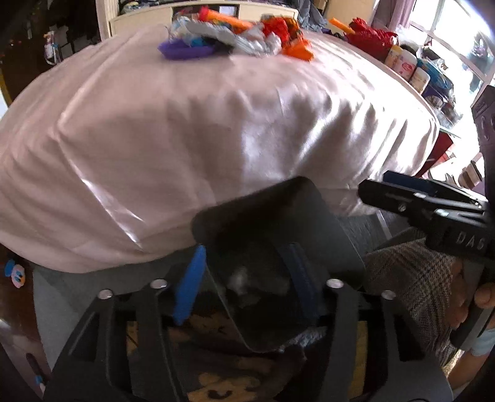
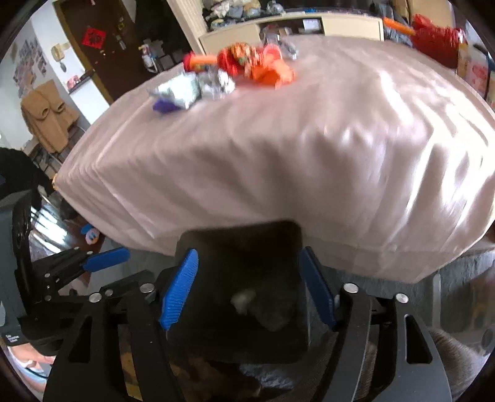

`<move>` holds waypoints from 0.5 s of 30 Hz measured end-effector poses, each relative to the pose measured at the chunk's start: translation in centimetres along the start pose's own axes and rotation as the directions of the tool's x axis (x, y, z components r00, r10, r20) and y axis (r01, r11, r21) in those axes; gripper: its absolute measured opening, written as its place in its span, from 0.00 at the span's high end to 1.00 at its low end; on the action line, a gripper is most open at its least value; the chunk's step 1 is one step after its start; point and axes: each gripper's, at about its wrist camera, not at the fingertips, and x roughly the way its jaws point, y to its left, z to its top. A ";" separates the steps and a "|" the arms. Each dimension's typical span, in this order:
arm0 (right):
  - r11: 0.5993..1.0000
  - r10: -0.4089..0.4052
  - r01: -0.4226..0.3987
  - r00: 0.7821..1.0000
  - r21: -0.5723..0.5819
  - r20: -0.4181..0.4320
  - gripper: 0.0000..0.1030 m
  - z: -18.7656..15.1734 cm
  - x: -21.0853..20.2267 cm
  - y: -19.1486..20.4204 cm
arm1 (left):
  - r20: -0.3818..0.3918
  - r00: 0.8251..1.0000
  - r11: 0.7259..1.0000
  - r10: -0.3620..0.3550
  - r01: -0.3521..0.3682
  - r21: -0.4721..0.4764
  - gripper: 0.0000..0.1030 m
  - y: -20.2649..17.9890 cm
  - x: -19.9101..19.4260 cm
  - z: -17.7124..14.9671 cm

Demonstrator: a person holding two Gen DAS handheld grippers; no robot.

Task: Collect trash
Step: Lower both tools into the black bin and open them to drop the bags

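A dark square bin [image 1: 278, 247] stands on the floor just below the near edge of a pink-covered table [image 1: 201, 130]; it also shows in the right wrist view [image 2: 241, 278], with pale trash at its bottom. My left gripper [image 1: 244, 287] is open, its blue fingers either side of the bin. My right gripper [image 2: 247, 287] is open and empty above the bin, and appears at the right of the left wrist view [image 1: 386, 188]. A heap of wrappers and orange, red, purple trash [image 1: 235, 40] lies at the table's far side, also in the right wrist view [image 2: 229, 74].
Canisters and boxes [image 1: 411, 68] line the right beside a window. A red bag [image 2: 436, 40] sits at the far right. A cream cabinet [image 2: 309, 27] stands behind the table. A brown door [image 2: 102, 46] and a hanging coat [image 2: 46, 114] are at the left.
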 end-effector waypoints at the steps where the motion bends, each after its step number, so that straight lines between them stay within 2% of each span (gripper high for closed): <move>1: 1.000 -0.007 0.007 1.000 -0.007 0.015 0.25 0.4 -0.4 0.2 | 0.010 1.000 1.000 0.006 -0.006 -0.002 0.31 0.2 -0.5 0.3; 3: 1.000 -0.017 0.018 0.998 -0.022 0.066 0.18 1.7 -1.6 0.4 | 0.049 0.999 1.000 0.024 -0.024 -0.010 0.24 0.7 -1.7 1.1; 6: 0.999 -0.025 0.029 0.992 -0.032 0.121 0.13 3.8 -3.0 0.4 | 0.108 0.993 0.999 0.037 -0.034 -0.029 0.15 1.7 -3.7 2.6; 9: 0.998 -0.043 0.052 0.983 -0.045 0.177 0.12 6.5 -4.4 0.4 | 0.168 0.985 0.998 0.046 -0.038 -0.049 0.10 2.8 -5.5 4.2; 15: 0.995 -0.051 0.072 0.964 -0.070 0.263 0.12 11.6 -5.4 0.6 | 0.230 0.970 0.997 0.076 -0.067 -0.046 0.08 3.6 -6.8 7.5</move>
